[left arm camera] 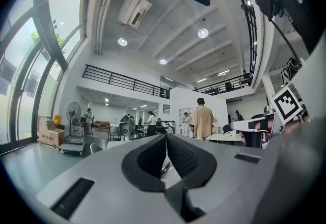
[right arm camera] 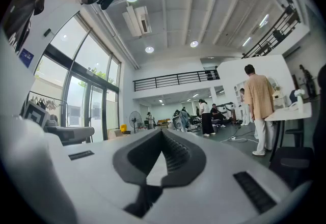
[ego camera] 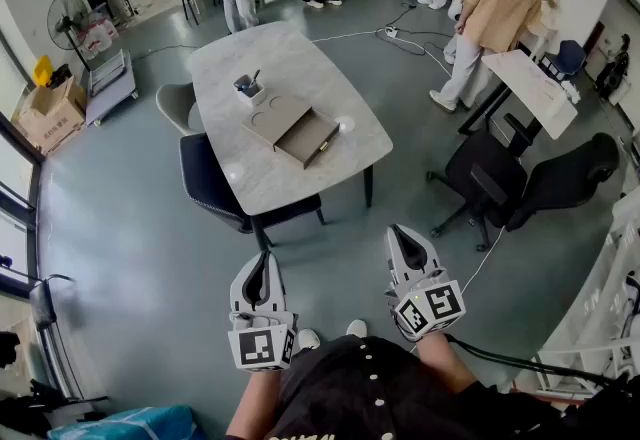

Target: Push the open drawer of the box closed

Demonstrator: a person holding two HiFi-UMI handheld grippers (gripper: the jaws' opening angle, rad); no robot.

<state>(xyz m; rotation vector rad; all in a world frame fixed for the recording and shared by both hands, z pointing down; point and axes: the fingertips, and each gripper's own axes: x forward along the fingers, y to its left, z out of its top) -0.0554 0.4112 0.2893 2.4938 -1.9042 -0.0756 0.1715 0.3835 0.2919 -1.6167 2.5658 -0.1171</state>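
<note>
The flat tan box (ego camera: 275,117) lies on the grey table (ego camera: 255,183), well ahead of me. Its dark drawer (ego camera: 309,138) stands pulled out toward the table's right edge. Both grippers hang over the floor, short of the table and touching nothing. My left gripper (ego camera: 264,259) is shut and empty, its jaws meeting at the tip in the left gripper view (left arm camera: 165,137). My right gripper (ego camera: 400,233) is likewise shut and empty, its jaws also closed in the right gripper view (right arm camera: 162,132). Both gripper views look level across the hall, above the table.
A white cup with pens (ego camera: 250,88) stands behind the box. A dark chair (ego camera: 205,178) and a grey chair (ego camera: 175,106) sit at the table's left. Two black office chairs (ego camera: 480,178) stand at the right. A person in a tan shirt (ego camera: 495,3) stands by a white desk (ego camera: 535,88).
</note>
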